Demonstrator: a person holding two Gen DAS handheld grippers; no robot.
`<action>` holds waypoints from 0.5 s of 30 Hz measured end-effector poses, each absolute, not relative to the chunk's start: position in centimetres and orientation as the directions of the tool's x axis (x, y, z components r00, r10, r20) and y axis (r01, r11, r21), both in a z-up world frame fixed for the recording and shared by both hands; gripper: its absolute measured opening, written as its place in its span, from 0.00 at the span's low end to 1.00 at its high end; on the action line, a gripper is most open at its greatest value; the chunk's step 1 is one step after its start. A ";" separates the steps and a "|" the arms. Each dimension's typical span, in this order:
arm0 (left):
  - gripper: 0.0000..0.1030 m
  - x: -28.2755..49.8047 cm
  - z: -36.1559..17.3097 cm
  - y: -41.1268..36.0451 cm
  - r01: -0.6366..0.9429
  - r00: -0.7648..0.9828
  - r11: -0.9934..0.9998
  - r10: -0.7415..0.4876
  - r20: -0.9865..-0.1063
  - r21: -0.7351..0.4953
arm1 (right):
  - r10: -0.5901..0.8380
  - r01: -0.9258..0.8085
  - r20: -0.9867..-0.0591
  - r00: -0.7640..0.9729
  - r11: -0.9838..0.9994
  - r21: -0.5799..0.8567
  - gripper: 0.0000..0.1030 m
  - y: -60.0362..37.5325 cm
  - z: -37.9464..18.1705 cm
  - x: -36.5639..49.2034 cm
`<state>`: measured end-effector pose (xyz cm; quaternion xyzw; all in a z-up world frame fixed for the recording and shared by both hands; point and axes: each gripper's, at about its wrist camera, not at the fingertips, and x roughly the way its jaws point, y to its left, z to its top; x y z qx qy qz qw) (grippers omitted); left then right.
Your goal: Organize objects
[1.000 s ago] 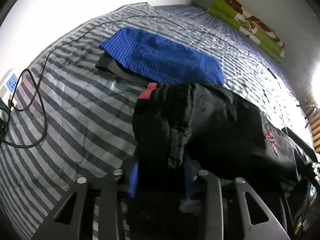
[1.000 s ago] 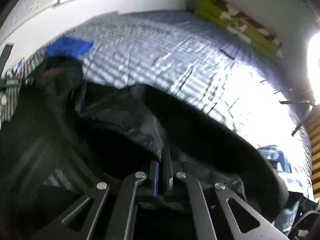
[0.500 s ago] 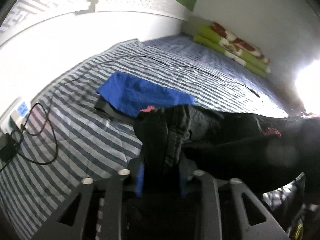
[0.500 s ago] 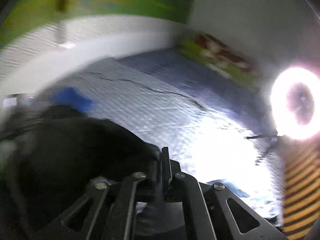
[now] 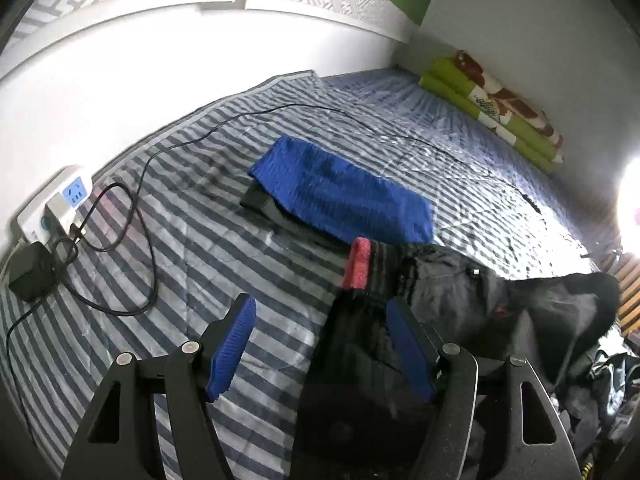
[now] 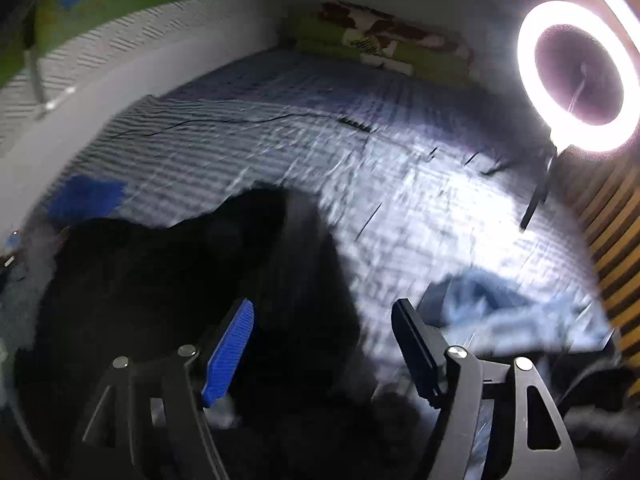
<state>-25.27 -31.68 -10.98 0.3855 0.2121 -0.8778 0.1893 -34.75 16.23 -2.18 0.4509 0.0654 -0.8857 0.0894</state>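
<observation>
A crumpled black fabric garment with a red band at one edge (image 5: pixel 404 300) lies on the blue-and-white striped bed cover (image 5: pixel 192 248), its bulk sprawling toward the right side of the left wrist view. In the right wrist view the same dark cloth (image 6: pixel 192 272) fills the lower left, blurred.

The left gripper (image 5: pixel 322 344) points forward and down over the bed with its jaws spread wide. The garment's near end lies between them against the right blue-padded finger (image 5: pixel 410 354), while the left one stands clear over bare cover; nothing is clamped.

The right gripper (image 6: pixel 322 344) is likewise angled down at the bed, jaws wide apart and holding nothing; dark cloth lies beneath and between them.

Just beyond the garment sits a folded blue ribbed cloth (image 5: pixel 344 196) stacked on a folded dark grey cloth (image 5: pixel 264 210). A thin black cable (image 5: pixel 144 200) runs across the cover to a white power strip (image 5: pixel 56 204) at the left edge. A folded green patterned blanket (image 5: pixel 496 108) rests against the far wall. A lit ring lamp (image 6: pixel 576 76) stands at the right, and a light blue cloth (image 6: pixel 500 308) lies near the right gripper.
</observation>
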 end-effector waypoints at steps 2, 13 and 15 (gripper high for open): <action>0.69 -25.2 -10.8 -31.0 0.483 -0.639 -0.844 -0.157 -0.753 -0.234 | -0.145 0.285 -0.827 -0.543 -0.958 -0.019 0.71 15.6 -3.8 -32.7; 0.69 -26.0 -11.8 -29.3 0.453 -0.614 -0.870 -0.148 -0.775 -0.193 | 0.028 0.432 -0.892 -0.451 -0.868 -0.246 0.73 9.8 -14.4 -34.4; 0.69 -26.0 -12.0 -29.5 0.456 -0.607 -0.870 -0.151 -0.780 -0.187 | -0.004 0.420 -0.896 -0.445 -0.884 -0.205 0.73 10.3 -14.5 -35.0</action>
